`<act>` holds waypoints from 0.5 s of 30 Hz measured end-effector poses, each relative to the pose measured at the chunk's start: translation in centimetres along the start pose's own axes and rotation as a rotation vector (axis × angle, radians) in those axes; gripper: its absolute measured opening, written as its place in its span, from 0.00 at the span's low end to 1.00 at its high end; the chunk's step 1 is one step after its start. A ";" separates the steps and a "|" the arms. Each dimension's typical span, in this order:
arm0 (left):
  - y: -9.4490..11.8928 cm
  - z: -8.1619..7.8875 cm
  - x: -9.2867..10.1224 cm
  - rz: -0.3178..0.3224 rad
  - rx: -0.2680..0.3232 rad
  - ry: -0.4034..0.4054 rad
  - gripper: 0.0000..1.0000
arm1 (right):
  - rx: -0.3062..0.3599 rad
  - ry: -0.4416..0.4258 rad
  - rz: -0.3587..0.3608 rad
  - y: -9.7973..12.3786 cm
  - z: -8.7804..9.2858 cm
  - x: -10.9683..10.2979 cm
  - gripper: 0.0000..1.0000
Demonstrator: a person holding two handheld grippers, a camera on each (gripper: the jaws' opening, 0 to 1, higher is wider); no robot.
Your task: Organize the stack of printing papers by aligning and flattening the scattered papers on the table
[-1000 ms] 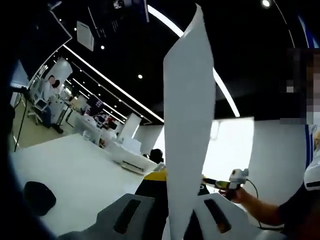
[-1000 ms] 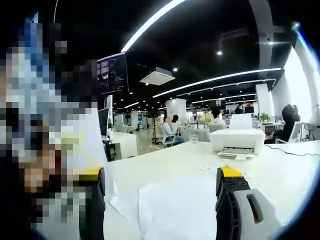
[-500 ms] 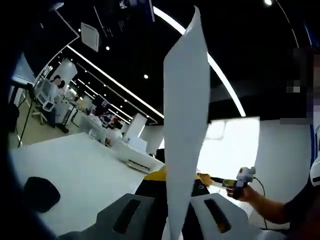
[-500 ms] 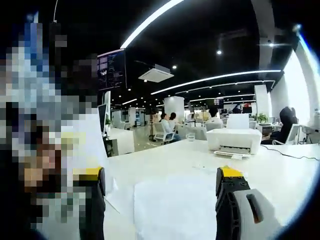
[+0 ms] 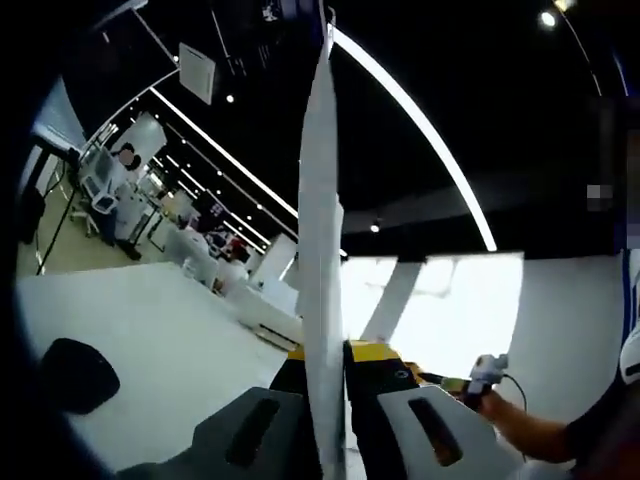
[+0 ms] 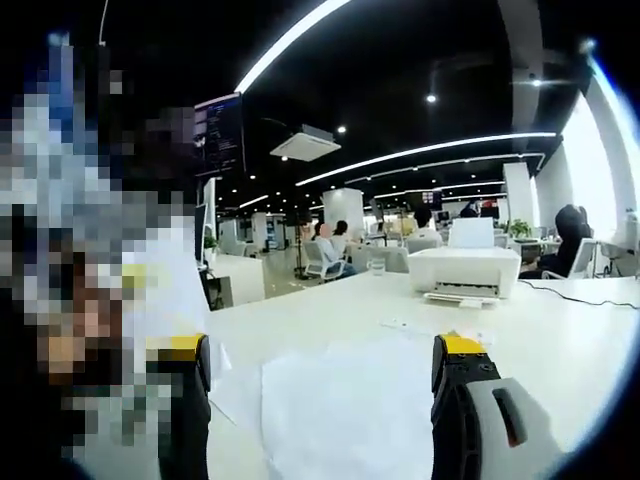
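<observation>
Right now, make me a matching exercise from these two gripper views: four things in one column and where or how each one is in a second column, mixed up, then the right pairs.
Things:
1. held sheet of paper
2. white printer
3. loose papers
4. dark round object

Places or states:
A. lying flat on the white table, between the open jaws of the right gripper
B. standing edge-on, clamped in the left gripper
C. low at the left of the left gripper view, on the table
D. at the far side of the table, beyond the papers

Pairs: 1-B, 2-D, 3-A, 4-C
</observation>
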State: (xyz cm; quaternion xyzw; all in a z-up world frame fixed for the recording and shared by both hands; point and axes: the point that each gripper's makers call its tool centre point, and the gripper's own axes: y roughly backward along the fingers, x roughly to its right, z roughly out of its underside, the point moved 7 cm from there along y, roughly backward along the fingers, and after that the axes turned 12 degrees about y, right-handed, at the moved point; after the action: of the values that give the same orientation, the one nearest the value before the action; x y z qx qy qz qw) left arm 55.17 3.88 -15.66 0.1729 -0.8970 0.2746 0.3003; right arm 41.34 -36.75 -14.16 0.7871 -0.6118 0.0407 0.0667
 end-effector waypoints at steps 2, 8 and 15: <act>0.0 0.1 0.1 0.002 0.001 0.003 0.06 | 0.000 -0.003 0.004 -0.2 0.5 0.2 0.87; 0.2 0.1 0.1 0.010 0.012 0.015 0.06 | -0.001 -0.023 0.019 -0.7 2.0 0.7 0.86; 0.1 -0.2 0.1 0.016 0.034 0.046 0.06 | 0.009 -0.076 0.053 -1.0 3.5 1.9 0.86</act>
State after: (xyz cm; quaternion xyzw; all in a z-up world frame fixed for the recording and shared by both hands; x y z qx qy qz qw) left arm 55.11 4.07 -15.50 0.1645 -0.8865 0.2958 0.3156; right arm 42.69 -38.91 -17.39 0.7721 -0.6342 0.0153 0.0388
